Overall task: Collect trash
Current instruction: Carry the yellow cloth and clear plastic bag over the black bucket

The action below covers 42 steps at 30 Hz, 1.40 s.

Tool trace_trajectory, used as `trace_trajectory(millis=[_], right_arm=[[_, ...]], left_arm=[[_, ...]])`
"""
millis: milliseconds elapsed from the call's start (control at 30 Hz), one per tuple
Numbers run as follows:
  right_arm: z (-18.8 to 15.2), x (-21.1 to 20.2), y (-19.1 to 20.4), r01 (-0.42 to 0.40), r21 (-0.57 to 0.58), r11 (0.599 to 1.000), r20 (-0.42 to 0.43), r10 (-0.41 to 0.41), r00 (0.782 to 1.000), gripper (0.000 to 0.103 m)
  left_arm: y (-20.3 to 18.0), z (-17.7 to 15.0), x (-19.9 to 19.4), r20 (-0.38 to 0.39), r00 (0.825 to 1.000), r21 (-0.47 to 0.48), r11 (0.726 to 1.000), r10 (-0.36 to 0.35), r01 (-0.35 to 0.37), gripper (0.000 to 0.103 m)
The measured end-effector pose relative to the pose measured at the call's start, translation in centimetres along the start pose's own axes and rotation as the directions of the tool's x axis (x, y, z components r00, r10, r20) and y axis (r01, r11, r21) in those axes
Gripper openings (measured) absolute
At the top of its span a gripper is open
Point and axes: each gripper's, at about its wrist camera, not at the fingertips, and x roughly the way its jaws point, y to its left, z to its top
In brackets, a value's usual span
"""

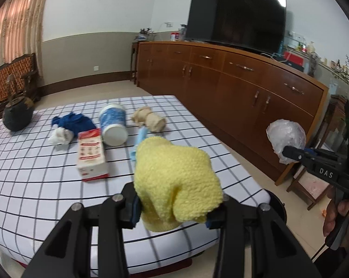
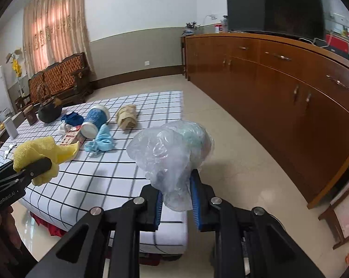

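1. Firstly, left gripper [image 1: 174, 210]: raised above the near edge of the table [image 1: 35, 185], fingers pointing forward over the checked cloth, jaws clamped on a yellow knitted cloth [image 1: 176, 176]. From the right wrist view the same gripper [image 2: 38, 165] enters from the left, angled slightly upward, with the cloth bunched around its tips.
2. Right gripper [image 2: 175, 199]: held off the table's right edge, over the tiled floor [image 2: 244, 162], fingers pointing forward, blue pads [image 2: 194, 199] pinched on the neck of a clear plastic bag [image 2: 172, 153]. The bag balloons above the tips. In the left wrist view this gripper [image 1: 288, 153] reaches in from the right, and a hand [image 1: 334, 210] wraps its handle.
3. Blue-and-white paper cup [image 1: 113, 125]: lying on its side mid-table, base toward the camera.
4. Red-and-white carton [image 1: 92, 155]: lying flat just beside the cup, nearer the camera.
5. Dark blue cloth [image 1: 72, 121]: crumpled left of the cup, touching a white wad of tissue [image 1: 59, 136].
6. Tan crumpled paper [image 1: 148, 120]: right of the cup, apart from it.
7. Light blue cloth [image 2: 100, 142]: on the table just in front of the cup, mostly hidden behind the yellow cloth in the left wrist view.
8. Dark teapot [image 1: 17, 113]: upright at the far left corner of the table.
9. Wooden sideboard [image 1: 232, 81]: along the wall, carrying a dark television [image 1: 237, 16].
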Motion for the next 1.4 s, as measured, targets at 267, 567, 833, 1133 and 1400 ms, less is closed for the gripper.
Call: trace_trajectory(millis=[267,567,833,1133,1400], right_arm=[[-1.6,-2.1,-4.2,0.064,0.040,0.997,0.004,-0.064,0.998,0.023],[-3.5,-3.8,-8.8,0.126,0.095,0.987,-0.009,-0.125,0.992,0.023],[-5.6,-4.6,-12.4,0.171,0.132,0.976,-0.040,-0.167,0.985,0.023],[-8.4,-3.5,-16.4,0.207,0.162,0.965,-0.098,-0.193,0.976,0.023],[-12.0,-1.5,-18.9,0.197,0.127,0.972,-0.164,-0.175,0.971,0.023]], left_arm=[[-3.6,0.0,1.1,-0.018,0.998,0.046,0.997,-0.061,0.062,0.041],[-8.0,0.1,2.3,-0.037,0.990,0.101,0.985,-0.134,0.137,0.041],[-12.6,-0.4,4.0,-0.073,0.976,0.150,0.966,-0.204,0.213,0.041],[-17.3,-1.7,6.1,-0.125,0.947,0.159,0.936,-0.295,0.313,0.041],[-22.2,-4.9,9.5,-0.221,0.904,0.196,0.891,-0.367,0.410,0.041]])
